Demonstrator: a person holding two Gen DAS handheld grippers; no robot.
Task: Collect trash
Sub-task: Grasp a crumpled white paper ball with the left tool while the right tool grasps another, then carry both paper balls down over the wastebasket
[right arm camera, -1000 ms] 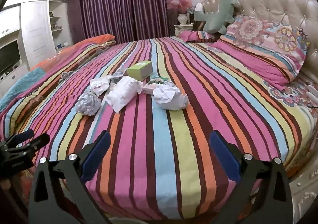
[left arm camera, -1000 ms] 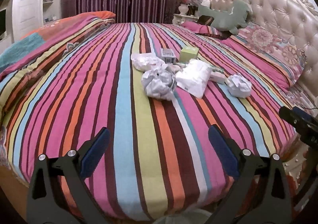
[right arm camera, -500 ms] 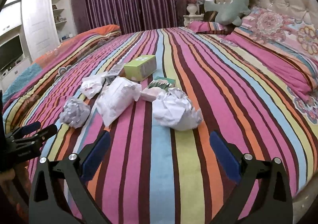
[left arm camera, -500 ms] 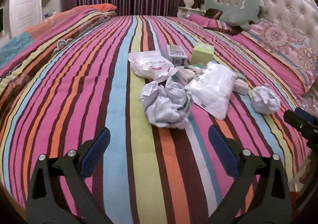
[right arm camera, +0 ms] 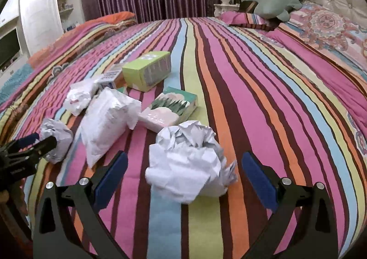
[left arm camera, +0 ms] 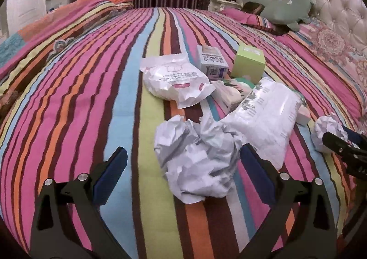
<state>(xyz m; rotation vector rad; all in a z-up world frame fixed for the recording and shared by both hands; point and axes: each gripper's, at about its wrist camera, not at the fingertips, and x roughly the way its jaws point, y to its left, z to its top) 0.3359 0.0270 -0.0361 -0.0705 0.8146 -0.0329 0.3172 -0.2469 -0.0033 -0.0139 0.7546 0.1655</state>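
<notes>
Crumpled paper ball (left arm camera: pixel 197 158) on striped bed (left arm camera: pixel 91 89) between wide-open, empty left hand-held gripper (left arm camera: pixel 183 169), white plastic bag (left arm camera: pixel 268 119) touching behind, second paper ball (right arm camera: pixel 190 162) between wide-open, empty right hand-held gripper (right arm camera: pixel 183 171), green box (right arm camera: pixel 148 70) beyond.

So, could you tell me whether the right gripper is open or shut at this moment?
Open. The right gripper has its blue pads spread wide on either side of the crumpled paper ball, not touching it.
</notes>
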